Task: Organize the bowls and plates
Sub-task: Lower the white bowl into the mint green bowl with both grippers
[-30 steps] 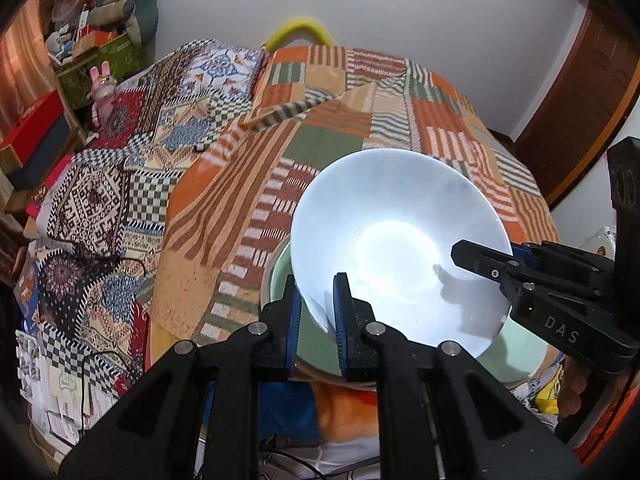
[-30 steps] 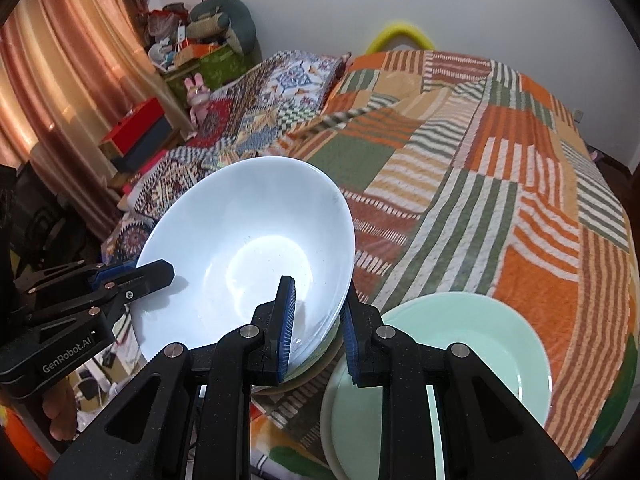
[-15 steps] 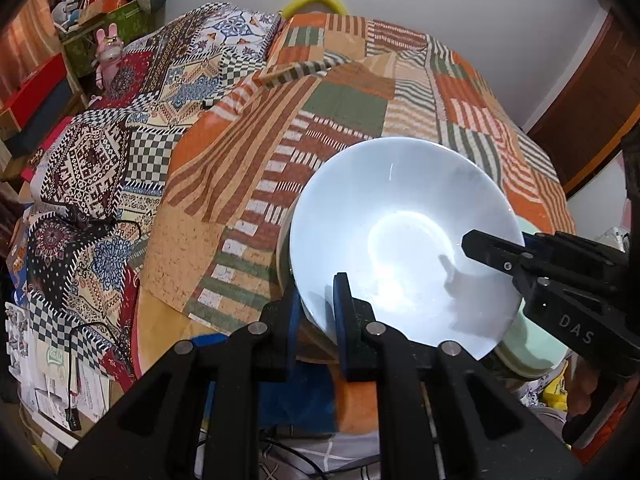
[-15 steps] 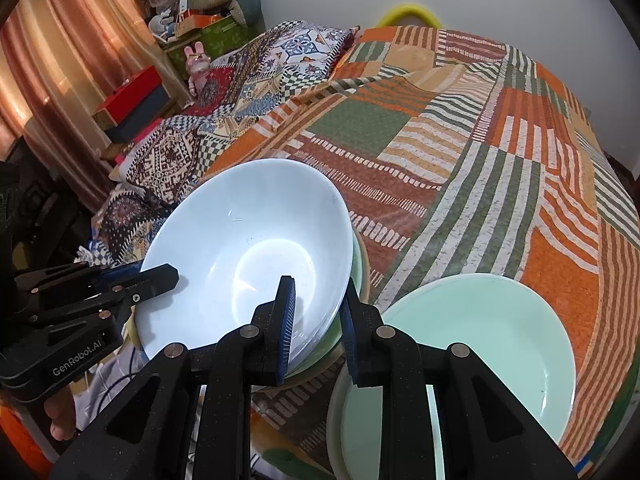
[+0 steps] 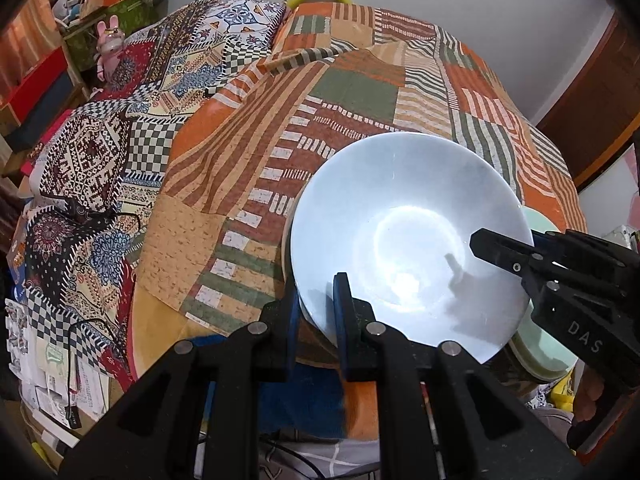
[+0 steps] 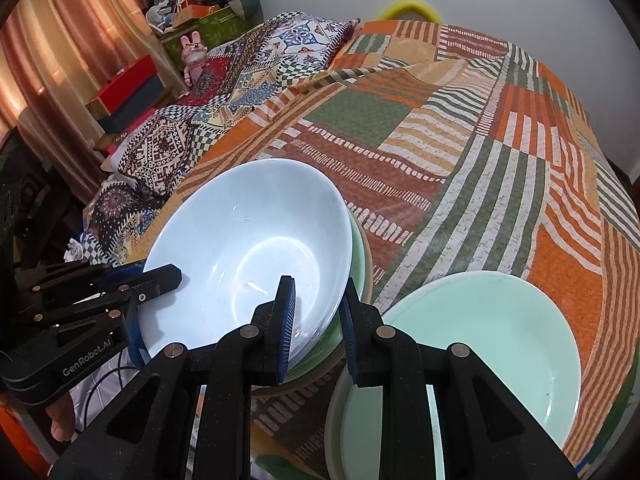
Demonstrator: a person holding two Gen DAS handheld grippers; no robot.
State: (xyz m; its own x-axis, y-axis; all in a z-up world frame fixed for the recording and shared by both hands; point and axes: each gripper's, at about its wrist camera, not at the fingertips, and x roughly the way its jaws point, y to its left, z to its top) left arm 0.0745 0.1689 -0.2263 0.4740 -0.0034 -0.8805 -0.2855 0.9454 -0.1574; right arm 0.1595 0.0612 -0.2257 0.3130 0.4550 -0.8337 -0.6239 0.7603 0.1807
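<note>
Where the patchwork bedspread [image 6: 460,168] drops over the near edge of the bed, a white bowl [image 6: 248,248] sits nested in a green bowl [image 6: 360,256], mouth facing up and tipped slightly toward the cameras; being round, it has no long axis. The left tool [image 5: 316,312] and right tool [image 6: 318,320] each pinch its rim from opposite sides. Just beside it lies a pale green plate [image 6: 500,340]. Farther off, a patterned quilt [image 5: 132,120], cluttered shelves, curtain and white wall.
</note>
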